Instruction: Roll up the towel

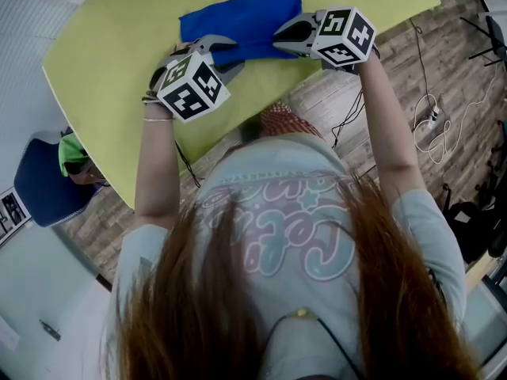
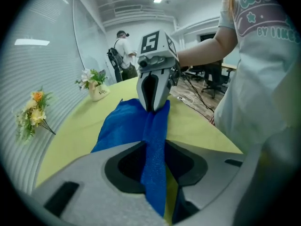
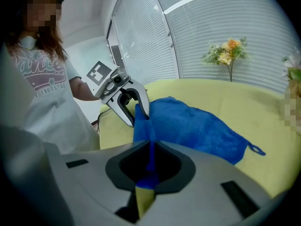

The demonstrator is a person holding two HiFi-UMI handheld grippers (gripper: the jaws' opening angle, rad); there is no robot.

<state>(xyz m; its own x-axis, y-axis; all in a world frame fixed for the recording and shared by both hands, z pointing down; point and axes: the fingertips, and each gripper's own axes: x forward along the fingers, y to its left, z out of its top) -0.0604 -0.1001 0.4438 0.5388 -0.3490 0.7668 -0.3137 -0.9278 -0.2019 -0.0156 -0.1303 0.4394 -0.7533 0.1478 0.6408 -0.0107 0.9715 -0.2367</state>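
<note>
Left gripper view: left gripper [image 2: 155, 147] has its jaws about half apart, clamped on a thick bunched fold of the blue towel [image 2: 117, 126]. The fold runs up through the gap as a raised ridge. A sliver of yellow worktop [image 2: 75, 135] shows beside the cloth low in the gap.

Right gripper view: right gripper [image 3: 151, 147] has its jaws almost together, pinching a thin edge of the same towel.

- The two grippers face each other along the towel's near edge, close together, with the ridge of cloth pulled up between them.
- Head view: both sets of jaws point away from the person and down onto that near edge, the left one tilted over.
- The rest of the towel lies spread and somewhat rumpled on the worktop beyond the grippers. A small hanging loop [image 3: 256, 149] sits at its far corner.
- Flowers [image 3: 228, 51] stand near the far rim of the worktop, well apart from the towel.
- Cables [image 1: 436, 133] lie on the wooden floor to the person's right.
- Another person [image 2: 123, 51] stands in the background of the left gripper view.
</note>
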